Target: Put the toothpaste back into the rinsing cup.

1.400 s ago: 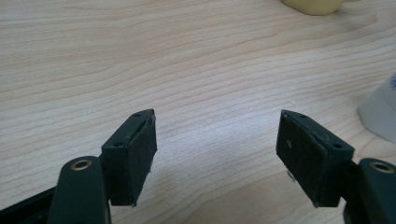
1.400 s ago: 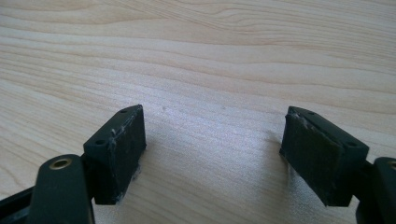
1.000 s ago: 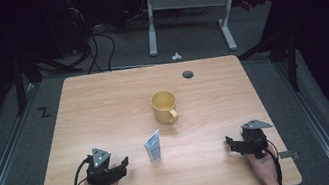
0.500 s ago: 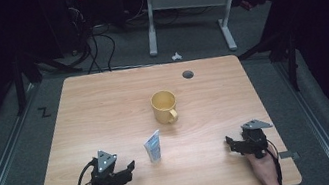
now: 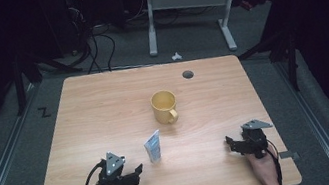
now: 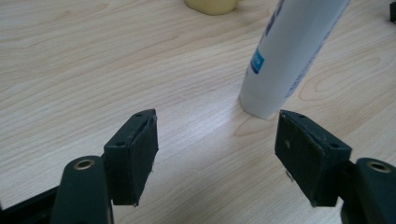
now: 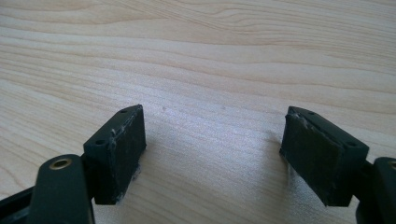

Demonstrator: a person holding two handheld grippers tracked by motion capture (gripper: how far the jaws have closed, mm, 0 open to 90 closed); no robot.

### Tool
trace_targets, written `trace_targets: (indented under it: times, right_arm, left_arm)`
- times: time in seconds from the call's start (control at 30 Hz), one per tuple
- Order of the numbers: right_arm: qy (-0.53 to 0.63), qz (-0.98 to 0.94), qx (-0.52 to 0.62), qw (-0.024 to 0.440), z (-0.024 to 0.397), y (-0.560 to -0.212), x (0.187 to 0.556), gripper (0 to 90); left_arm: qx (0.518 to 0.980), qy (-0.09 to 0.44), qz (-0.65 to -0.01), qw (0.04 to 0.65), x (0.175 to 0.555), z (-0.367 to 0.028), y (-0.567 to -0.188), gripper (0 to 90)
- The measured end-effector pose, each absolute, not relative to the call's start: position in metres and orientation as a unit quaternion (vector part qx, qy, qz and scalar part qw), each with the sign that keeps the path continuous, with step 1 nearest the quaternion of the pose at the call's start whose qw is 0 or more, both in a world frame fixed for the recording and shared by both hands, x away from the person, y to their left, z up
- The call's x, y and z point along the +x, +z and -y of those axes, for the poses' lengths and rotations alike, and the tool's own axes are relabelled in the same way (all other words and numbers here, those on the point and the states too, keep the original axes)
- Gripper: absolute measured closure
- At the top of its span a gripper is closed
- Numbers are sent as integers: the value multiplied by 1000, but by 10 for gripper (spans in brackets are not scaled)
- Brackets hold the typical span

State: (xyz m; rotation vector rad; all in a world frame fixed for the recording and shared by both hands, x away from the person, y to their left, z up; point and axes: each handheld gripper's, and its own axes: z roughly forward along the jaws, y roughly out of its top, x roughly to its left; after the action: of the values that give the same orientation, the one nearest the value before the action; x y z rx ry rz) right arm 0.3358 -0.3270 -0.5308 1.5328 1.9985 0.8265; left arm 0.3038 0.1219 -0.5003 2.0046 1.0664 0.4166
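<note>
A white tube with blue print point(image 5: 153, 146) stands upright on its cap near the table's front middle. It rises close ahead and to the right in the left gripper view as the tube point(image 6: 289, 56). A yellow mug point(image 5: 164, 107) sits behind it near the table's centre, handle toward the front. My left gripper point(image 5: 135, 171) rests at the front left, jaws open and pointing right toward the tube, a short gap away. In its own view the left gripper point(image 6: 217, 149) has bare wood between its pads. My right gripper point(image 5: 229, 142) lies at the front right, open, nothing between the jaws point(image 7: 212, 149).
The wooden table point(image 5: 105, 112) has a round cable hole point(image 5: 188, 74) at the back right. Beyond it stand a desk frame point(image 5: 189, 12) and cables on the dark floor. A small white object point(image 5: 176, 56) lies on the floor behind the table.
My left gripper has slid rightward along the front of the table, closer to the tube. The right gripper, tube and mug have stayed put.
</note>
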Motion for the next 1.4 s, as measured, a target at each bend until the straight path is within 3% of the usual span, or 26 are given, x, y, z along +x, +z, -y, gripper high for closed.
trace_targets:
  times: [1.4]
  right_arm:
    - [303, -732, 561, 243, 327, -531, 336, 219]
  left_arm:
    - [807, 163, -380, 421, 317, -71, -489, 312]
